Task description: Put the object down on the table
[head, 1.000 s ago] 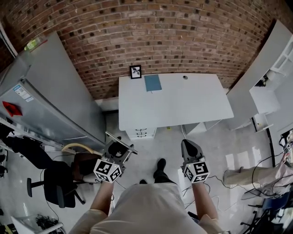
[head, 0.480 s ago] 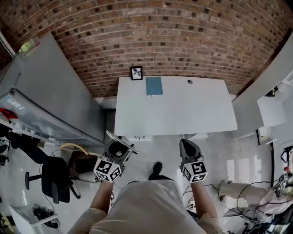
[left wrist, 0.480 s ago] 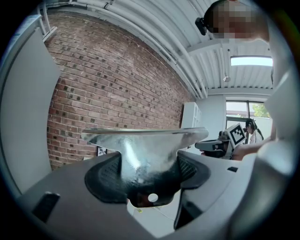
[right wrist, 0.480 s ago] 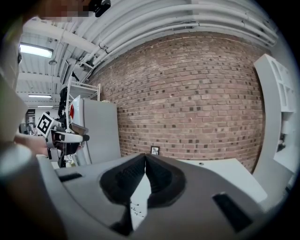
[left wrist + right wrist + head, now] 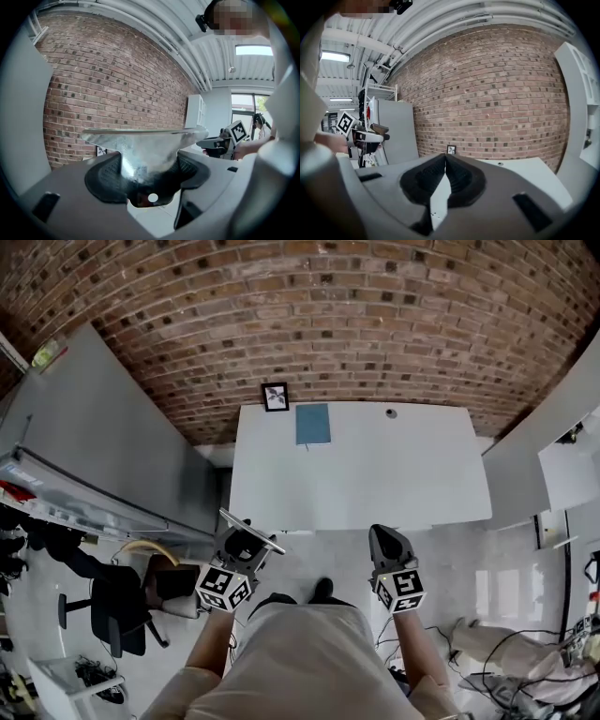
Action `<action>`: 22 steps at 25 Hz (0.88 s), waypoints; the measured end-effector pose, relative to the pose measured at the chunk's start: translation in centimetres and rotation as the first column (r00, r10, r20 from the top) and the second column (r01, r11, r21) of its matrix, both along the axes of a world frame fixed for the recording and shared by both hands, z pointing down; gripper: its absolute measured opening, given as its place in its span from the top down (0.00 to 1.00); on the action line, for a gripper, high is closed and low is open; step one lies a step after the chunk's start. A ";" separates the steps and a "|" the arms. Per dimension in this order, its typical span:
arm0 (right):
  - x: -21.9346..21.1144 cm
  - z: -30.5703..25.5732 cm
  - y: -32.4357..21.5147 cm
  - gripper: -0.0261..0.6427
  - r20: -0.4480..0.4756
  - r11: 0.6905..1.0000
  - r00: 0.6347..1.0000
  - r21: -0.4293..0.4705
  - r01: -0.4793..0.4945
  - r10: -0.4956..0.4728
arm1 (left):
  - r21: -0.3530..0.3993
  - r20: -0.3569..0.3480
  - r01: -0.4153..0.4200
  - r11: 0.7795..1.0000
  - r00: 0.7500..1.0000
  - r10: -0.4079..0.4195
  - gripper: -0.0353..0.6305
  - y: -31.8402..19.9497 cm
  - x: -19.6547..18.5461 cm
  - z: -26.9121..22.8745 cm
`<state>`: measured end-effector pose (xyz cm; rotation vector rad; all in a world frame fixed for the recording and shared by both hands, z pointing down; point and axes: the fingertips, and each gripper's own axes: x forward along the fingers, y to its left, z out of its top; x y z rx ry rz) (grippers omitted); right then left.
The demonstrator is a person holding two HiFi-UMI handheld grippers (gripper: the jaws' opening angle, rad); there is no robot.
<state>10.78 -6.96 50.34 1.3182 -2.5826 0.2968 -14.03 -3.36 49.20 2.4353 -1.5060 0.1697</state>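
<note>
Holding the shiny object (image 5: 140, 138) in the L gripper (image 5: 149, 161), jaws standing wide apart & pressing on its 2 sides, flat rim on top. Hanging over the floor, near the front edge of the white table (image 5: 375, 484) but not yet above it. Holding the R gripper (image 5: 444, 161) pinched tight shut w/ nothing inside.

Thinking about doing the put-down well:
- Bringing the object over a bare bit of the table, prob. the near left part. Staying away from the blue book (image 5: 313, 423) & the little picture frame (image 5: 275, 397) at the back.
- Carrying the rim flat, no tipping.
- Going down slow & touching bottom first. Not letting go early, b/c looking like glass or thin metal & maybe breaking or bouncing.
- Opening the jaws only after that, then pulling straight back w/o bumping it.
- Parking the R gripper off to the side, out of the way.
</note>
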 end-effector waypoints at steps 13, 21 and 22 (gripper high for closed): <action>2.7 2.7 -3.1 0.96 0.007 0.990 0.995 -0.104 -0.096 0.097 | -0.077 0.029 -0.099 0.992 0.994 0.102 0.52 -6.4 2.9 2.8; 2.3 3.7 -5.2 0.96 0.012 0.970 0.976 -0.120 -0.213 0.216 | -0.126 0.068 -0.214 0.969 0.972 0.223 0.52 -11.5 2.7 5.8; 2.4 3.9 -5.5 0.96 0.013 0.966 0.973 -0.118 -0.229 0.232 | -0.134 0.073 -0.228 0.964 0.968 0.239 0.52 -12.2 2.7 6.4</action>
